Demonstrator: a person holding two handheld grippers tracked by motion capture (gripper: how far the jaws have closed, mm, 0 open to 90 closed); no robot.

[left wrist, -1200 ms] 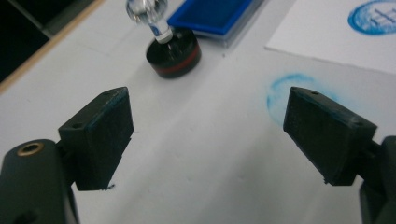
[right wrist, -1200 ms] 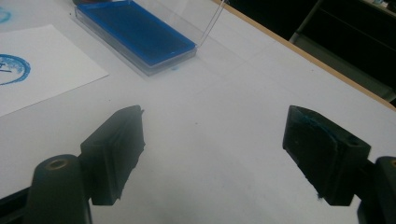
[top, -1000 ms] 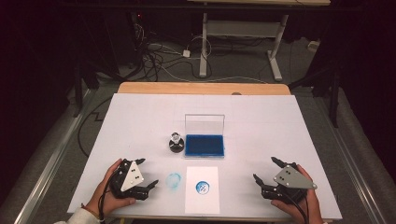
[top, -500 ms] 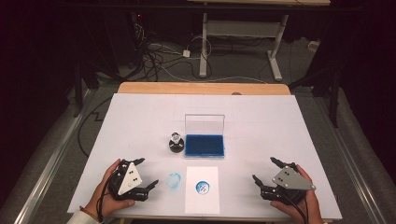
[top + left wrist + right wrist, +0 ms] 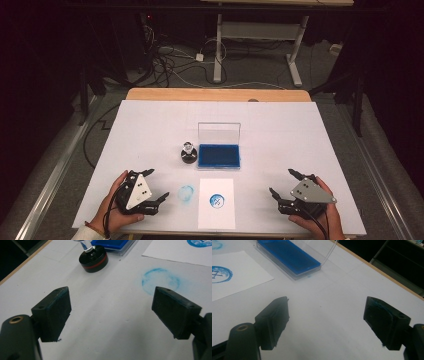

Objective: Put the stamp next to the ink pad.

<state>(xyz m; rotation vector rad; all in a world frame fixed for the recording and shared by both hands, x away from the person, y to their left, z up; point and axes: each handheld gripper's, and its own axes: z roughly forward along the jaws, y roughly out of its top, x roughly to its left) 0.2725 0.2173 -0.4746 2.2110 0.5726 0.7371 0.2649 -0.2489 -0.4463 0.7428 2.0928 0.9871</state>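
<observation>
A round black stamp (image 5: 188, 153) with a clear handle stands upright on the white table (image 5: 150, 130), just left of an open blue ink pad (image 5: 218, 155) with its clear lid raised. In front of them lies a white paper sheet (image 5: 216, 215) bearing a round blue print (image 5: 217, 200). A faint blue ring smudge (image 5: 186, 194) marks the table left of the sheet. My left gripper (image 5: 156, 187) rests open near the front left, the stamp (image 5: 93, 259) ahead of it and the smudge (image 5: 160, 280) near its right jaw. My right gripper (image 5: 284, 183) rests open at the front right, the ink pad (image 5: 288, 256) ahead.
A wooden strip (image 5: 215, 94) runs along the table's far edge. Beyond it are cables (image 5: 170, 60) on the floor and a white desk frame (image 5: 260, 35). Bare table surface lies to both sides and behind the ink pad.
</observation>
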